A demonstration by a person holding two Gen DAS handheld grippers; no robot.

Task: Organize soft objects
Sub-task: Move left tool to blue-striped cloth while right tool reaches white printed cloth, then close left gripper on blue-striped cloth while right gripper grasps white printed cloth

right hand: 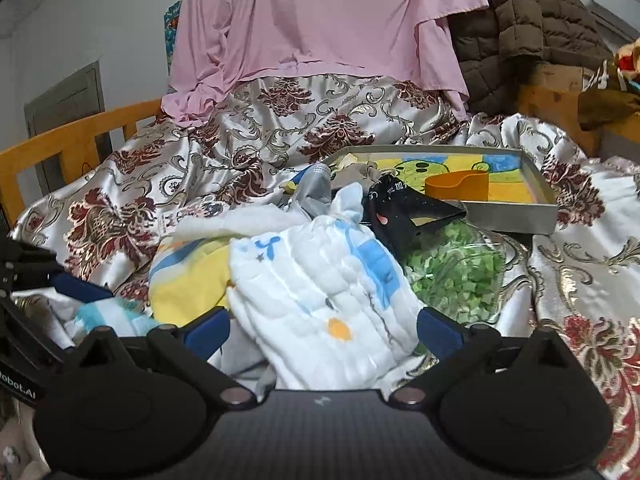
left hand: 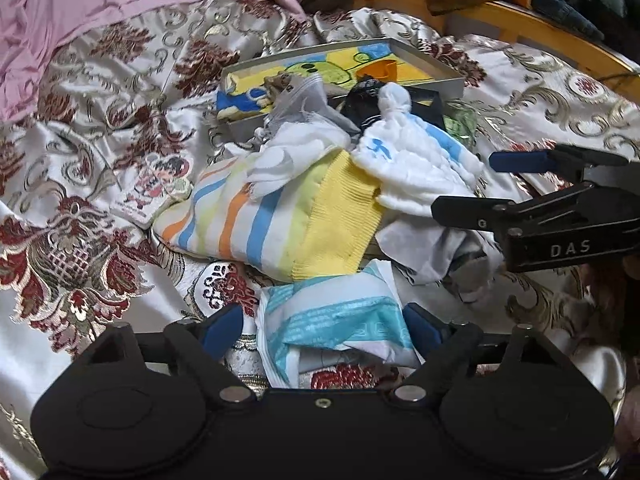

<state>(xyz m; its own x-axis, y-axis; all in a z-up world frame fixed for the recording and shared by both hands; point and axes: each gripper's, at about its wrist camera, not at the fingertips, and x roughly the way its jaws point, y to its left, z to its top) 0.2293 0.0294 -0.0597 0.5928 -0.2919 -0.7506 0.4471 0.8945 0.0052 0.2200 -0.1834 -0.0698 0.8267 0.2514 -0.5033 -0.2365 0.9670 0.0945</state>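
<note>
A brocade bedspread (left hand: 100,168) lies bare to the left. The soft pile (left hand: 304,208) sits beside the tray (left hand: 448,76). Left gripper (left hand: 324,328) gapes around a blue packet (left hand: 336,320); right gripper (right hand: 324,328) spread around the white cloth (right hand: 320,292).

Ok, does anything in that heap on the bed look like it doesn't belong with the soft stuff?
Yes: a clear bag of green bits lies among the cloths, beside the white quilted cloth; it is no fabric.
</note>
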